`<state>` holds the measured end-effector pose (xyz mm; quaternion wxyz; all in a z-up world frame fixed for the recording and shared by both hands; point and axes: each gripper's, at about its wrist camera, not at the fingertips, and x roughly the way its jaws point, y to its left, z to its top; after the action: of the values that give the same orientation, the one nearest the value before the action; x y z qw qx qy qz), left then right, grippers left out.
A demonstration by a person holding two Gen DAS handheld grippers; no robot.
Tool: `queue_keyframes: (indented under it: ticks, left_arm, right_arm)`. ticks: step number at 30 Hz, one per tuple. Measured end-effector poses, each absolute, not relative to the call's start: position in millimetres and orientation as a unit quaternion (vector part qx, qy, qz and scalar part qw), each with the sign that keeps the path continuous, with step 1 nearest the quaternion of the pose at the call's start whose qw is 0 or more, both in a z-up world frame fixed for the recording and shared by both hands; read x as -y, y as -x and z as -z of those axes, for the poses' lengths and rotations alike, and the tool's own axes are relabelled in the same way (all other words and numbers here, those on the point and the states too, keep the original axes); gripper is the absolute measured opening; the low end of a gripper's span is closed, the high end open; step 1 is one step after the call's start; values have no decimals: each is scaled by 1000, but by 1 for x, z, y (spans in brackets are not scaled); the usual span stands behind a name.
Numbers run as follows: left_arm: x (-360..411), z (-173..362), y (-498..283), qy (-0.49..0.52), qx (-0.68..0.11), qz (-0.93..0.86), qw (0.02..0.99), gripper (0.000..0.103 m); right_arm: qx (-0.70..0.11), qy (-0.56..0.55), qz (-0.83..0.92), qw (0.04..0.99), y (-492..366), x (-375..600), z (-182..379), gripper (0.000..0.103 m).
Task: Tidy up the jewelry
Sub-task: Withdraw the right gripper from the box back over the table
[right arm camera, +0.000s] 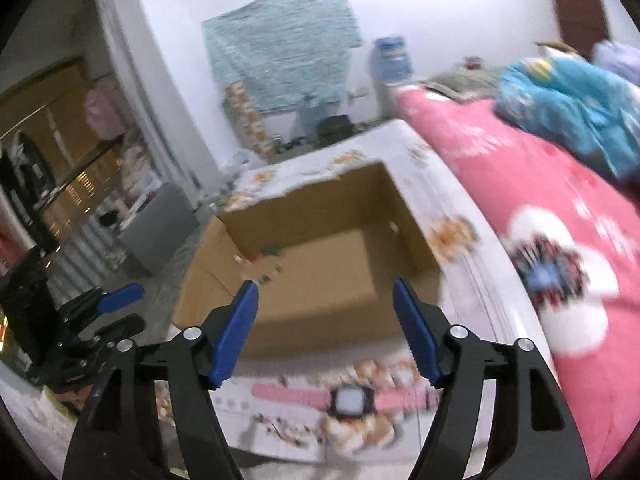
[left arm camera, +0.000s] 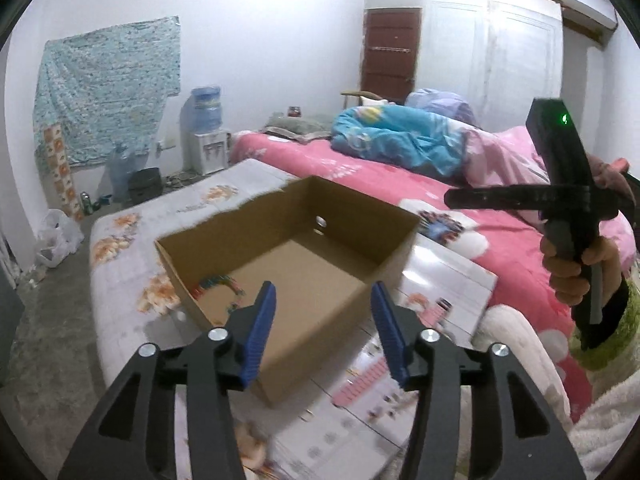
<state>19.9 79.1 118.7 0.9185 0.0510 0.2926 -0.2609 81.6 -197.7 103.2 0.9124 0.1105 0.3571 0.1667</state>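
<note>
An open cardboard box point(left arm camera: 312, 272) point(right arm camera: 328, 272) stands on a table covered with a floral cloth point(left arm camera: 120, 248). A string of colourful beads point(left arm camera: 218, 284) point(right arm camera: 268, 258) lies in the box's near-left corner. On the cloth in front of the box lies a pink watch point(right arm camera: 348, 400) with a square face; its strap point(left arm camera: 360, 388) shows blurred in the left wrist view. My left gripper point(left arm camera: 324, 304) point(right arm camera: 134, 307) hangs open over the box's near wall, with nothing between its blue pads. My right gripper point(right arm camera: 326, 300) is open and empty too, above the watch and facing the box.
A bed with a pink flowered cover point(left arm camera: 500, 240) point(right arm camera: 540, 184) runs along the table's right side, with blue bedding point(left arm camera: 400, 140) piled on it. A hand point(left arm camera: 568, 276) grips the right gripper's handle above the bed. A water dispenser point(left arm camera: 206, 136) stands by the far wall.
</note>
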Motion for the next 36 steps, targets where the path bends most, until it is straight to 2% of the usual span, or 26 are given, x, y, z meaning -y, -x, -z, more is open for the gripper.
queue_keyframes:
  ticks: [4, 8, 12, 26, 36]
  left_arm:
    - [-58, -82, -8, -64, -333, 268, 902, 55]
    - [-43, -51, -11, -66, -383, 259, 884, 55]
    - [-35, -30, -13, -69, -407, 235, 880, 55]
    - [-28, -15, -23, -67, -433, 210, 874, 55]
    - [-23, -10, -28, -69, -440, 205, 872, 55]
  right_arm:
    - [-375, -125, -113, 911, -62, 200, -69, 75]
    - [-388, -93, -61, 915, -52, 198, -50, 83]
    - [-393, -66, -33, 917, -45, 199, -43, 95]
    - [-360, 4, 46, 932, -34, 212, -43, 95]
    - [-321, -12, 50, 946, -29, 230, -55, 95]
